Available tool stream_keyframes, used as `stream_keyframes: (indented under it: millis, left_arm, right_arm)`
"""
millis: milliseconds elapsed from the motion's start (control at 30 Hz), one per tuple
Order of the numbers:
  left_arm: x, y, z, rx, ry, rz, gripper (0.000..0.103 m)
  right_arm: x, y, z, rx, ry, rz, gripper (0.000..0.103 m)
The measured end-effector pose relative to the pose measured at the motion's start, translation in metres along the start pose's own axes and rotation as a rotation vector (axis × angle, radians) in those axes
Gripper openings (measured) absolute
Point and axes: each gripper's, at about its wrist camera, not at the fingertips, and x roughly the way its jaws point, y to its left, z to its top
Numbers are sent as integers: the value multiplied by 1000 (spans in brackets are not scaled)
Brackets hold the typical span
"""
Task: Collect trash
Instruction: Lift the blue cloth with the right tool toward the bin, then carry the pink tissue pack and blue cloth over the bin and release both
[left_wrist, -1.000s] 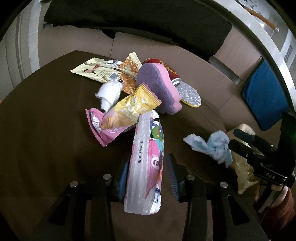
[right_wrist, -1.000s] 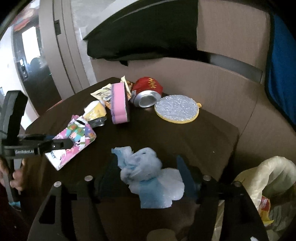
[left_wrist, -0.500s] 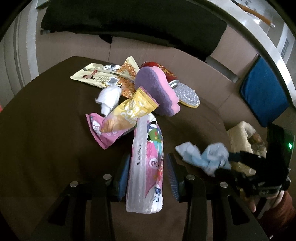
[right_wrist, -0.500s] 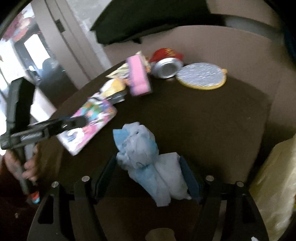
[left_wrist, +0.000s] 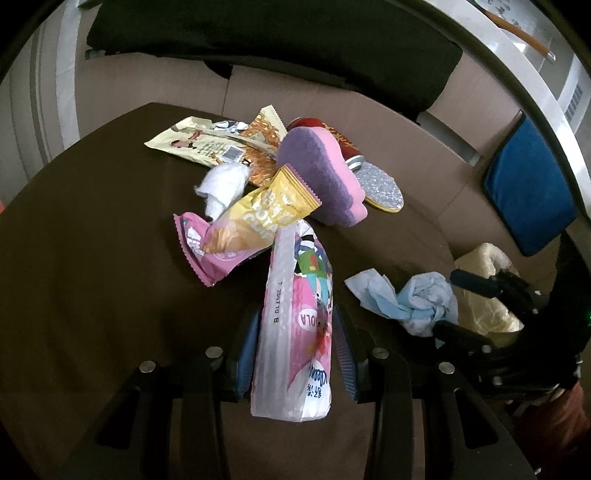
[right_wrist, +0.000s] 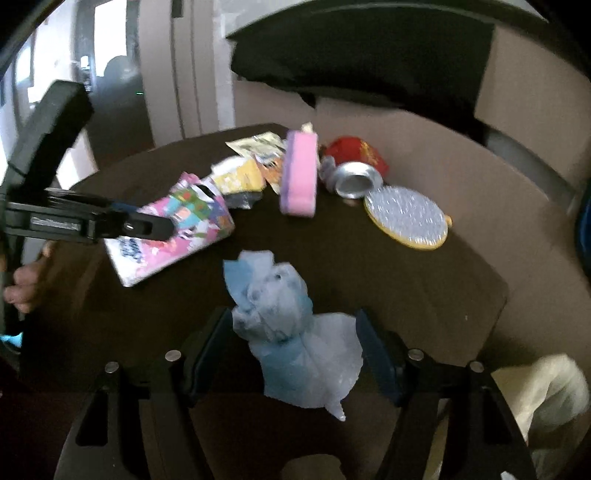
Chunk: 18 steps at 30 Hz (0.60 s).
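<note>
dark table (left_wrist: 92, 258), blue cushion (left_wrist: 528, 192), perhaps sofa (right_wrist: 443, 155)

Quick count of the pile on the brown table (left_wrist: 92, 295). Snack wrappers: five that I can make out, namely the big pink-and-white packet (left_wrist: 295, 332) nearest, a yellow chip bag (left_wrist: 258, 218) lying on a pink wrapper (left_wrist: 207, 254), then a cream one (left_wrist: 195, 144) and an orange one (left_wrist: 264, 147) at the far side. Tissue wads: two, a blue wad (left_wrist: 410, 299) near right and a white wad (left_wrist: 223, 186) in the middle of the heap. One pink-purple sponge (left_wrist: 321, 173), one red can (right_wrist: 354, 170) on its side, one glittery round coaster (right_wrist: 406, 218). Plastic bags: one yellowish bag (left_wrist: 484, 295), off the right edge. Grippers: two.
</note>
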Motion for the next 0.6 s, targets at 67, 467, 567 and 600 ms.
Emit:
stream_keyframes:
  millis: [67, 467, 567, 600]
  left_arm:
    - [-2, 0, 0, -3, -6, -6, 40]
    - [0, -4, 0, -2, -2, 0, 40]
    - [3, -6, 0, -2, 5, -5, 40]
    - [4, -6, 1, 0, 6, -6, 40]
  right_arm:
    - [-8, -4, 1, 0, -30, 11, 67]
    - [41, 5, 5, -4, 87, 62, 46]
    - [31, -1, 4, 46, 68, 70, 42]
    - [25, -3, 4, 62, 53, 78, 42]
